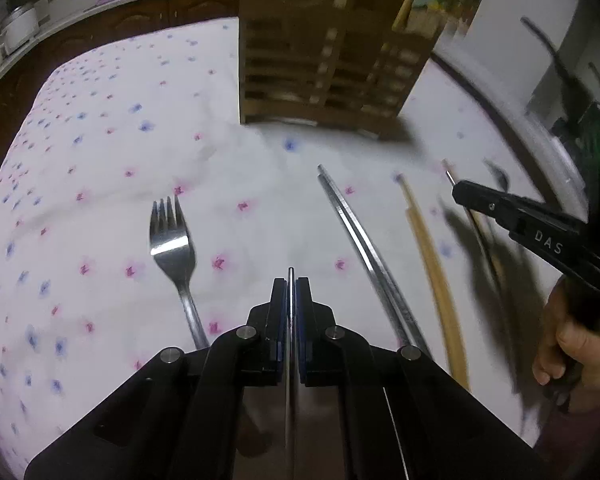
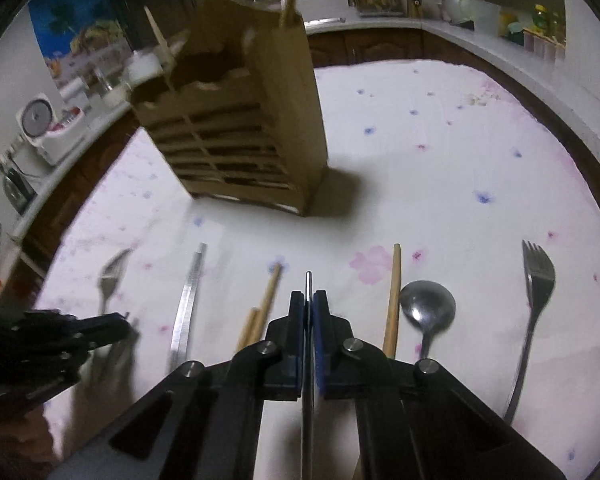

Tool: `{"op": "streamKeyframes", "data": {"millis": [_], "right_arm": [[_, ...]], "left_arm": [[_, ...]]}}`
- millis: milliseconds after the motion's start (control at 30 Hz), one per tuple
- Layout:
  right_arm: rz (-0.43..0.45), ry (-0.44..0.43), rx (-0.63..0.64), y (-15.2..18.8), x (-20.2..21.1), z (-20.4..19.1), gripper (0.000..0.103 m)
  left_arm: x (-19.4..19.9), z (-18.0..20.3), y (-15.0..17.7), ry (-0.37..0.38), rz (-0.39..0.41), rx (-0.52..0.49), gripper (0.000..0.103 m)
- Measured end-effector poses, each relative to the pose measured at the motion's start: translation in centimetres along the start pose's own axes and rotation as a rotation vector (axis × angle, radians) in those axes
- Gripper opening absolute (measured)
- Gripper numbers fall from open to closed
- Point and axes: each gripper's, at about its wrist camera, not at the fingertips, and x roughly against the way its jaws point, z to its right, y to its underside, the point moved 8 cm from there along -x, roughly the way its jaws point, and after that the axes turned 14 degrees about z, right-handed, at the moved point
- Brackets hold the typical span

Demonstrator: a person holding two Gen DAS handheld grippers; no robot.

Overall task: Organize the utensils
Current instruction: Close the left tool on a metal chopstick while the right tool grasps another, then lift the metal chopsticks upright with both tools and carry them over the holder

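In the left wrist view, the left gripper [image 1: 291,292] is clamped on a thin metal utensil [image 1: 290,276] at bottom centre, long axis pointing up the frame toward the wooden holder [image 1: 324,60]. In the right wrist view, the right gripper [image 2: 308,304] likewise pinches a metal rod [image 2: 308,280] pointing up-frame.

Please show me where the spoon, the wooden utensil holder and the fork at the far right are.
spoon [image 2: 427,304], right wrist view, on its bowl
wooden utensil holder [image 2: 296,120], right wrist view, on its plain side wall
fork [image 2: 538,276], right wrist view, below the tines
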Motion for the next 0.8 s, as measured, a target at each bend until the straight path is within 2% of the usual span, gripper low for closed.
{"op": "streamKeyframes", "data": {"millis": [333, 800], "right_arm": [[0.106, -0.073, -0.006, -2.4, 6.4, -2.5, 0.004], [0.271, -0.086, 0.048, -4.6, 13.7, -4.9, 0.004]], "left_arm": [[7.3, 1.4, -2.9, 0.078, 0.157, 0.014, 0.003], [14.8, 1.4, -5.0, 0.093, 0.338, 0.026, 0.003]]}}
